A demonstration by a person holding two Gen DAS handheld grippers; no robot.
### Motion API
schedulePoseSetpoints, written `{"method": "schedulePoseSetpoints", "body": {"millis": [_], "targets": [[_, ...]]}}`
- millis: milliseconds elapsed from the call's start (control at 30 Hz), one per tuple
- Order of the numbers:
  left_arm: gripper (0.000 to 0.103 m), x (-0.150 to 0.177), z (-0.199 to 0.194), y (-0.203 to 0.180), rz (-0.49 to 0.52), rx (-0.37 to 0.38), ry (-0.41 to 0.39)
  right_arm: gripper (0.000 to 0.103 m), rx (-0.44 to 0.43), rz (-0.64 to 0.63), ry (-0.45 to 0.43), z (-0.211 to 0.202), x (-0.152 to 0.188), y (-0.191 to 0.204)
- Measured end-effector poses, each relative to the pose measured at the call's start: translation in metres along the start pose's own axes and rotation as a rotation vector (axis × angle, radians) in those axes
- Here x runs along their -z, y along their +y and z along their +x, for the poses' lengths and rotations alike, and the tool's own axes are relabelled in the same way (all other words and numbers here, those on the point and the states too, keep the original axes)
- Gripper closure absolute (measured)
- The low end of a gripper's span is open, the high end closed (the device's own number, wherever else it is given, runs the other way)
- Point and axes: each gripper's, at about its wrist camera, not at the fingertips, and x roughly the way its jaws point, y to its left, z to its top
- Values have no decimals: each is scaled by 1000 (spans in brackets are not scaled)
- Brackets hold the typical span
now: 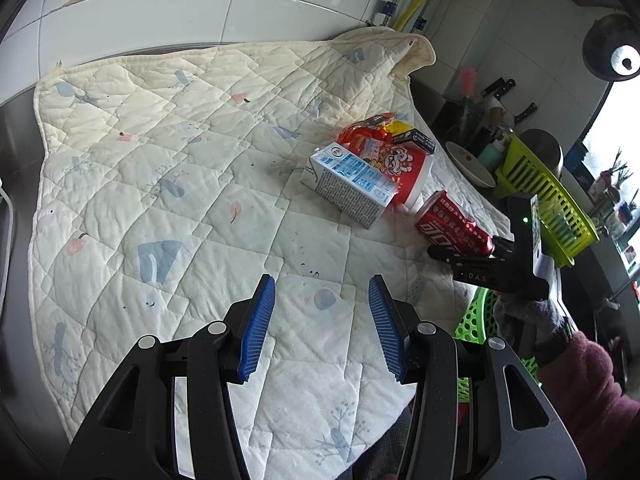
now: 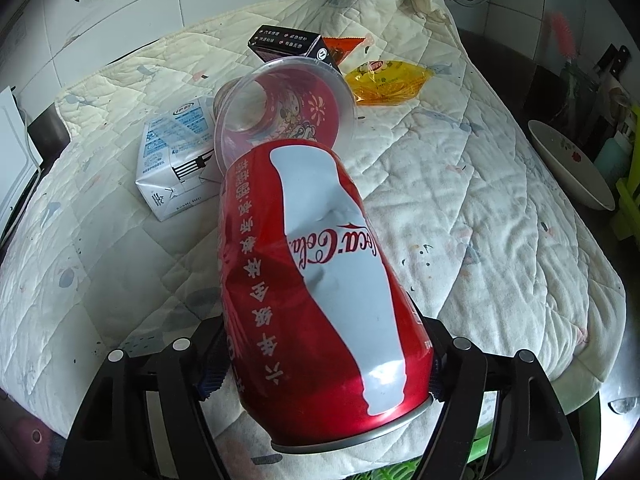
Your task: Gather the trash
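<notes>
Between the right gripper's [image 2: 320, 364] two fingers sits a dented red cola can [image 2: 320, 280], squeezed at its sides, while the left gripper [image 1: 322, 320] hangs open over the quilt with nothing in it. Just past the can lie a tipped plastic cup [image 2: 288, 108], a white milk carton [image 2: 176, 160], a black box [image 2: 288, 42] and a crinkly yellow wrapper [image 2: 388, 80]. They rest on a soft cream quilt [image 1: 160, 200] by a white tiled wall [image 1: 160, 12]; a green basket [image 1: 476, 316] sits near right.
</notes>
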Motion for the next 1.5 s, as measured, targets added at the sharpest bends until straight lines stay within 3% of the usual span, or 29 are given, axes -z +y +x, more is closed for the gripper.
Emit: {"method": "schedulePoseSetpoints", "body": {"millis": [267, 1500], "targets": [[54, 3, 0, -1, 3, 5, -1, 36, 2, 0, 0, -1, 0, 0], [54, 5, 2, 0, -8, 18, 5, 38, 8, 41, -10, -9, 6, -4]]}}
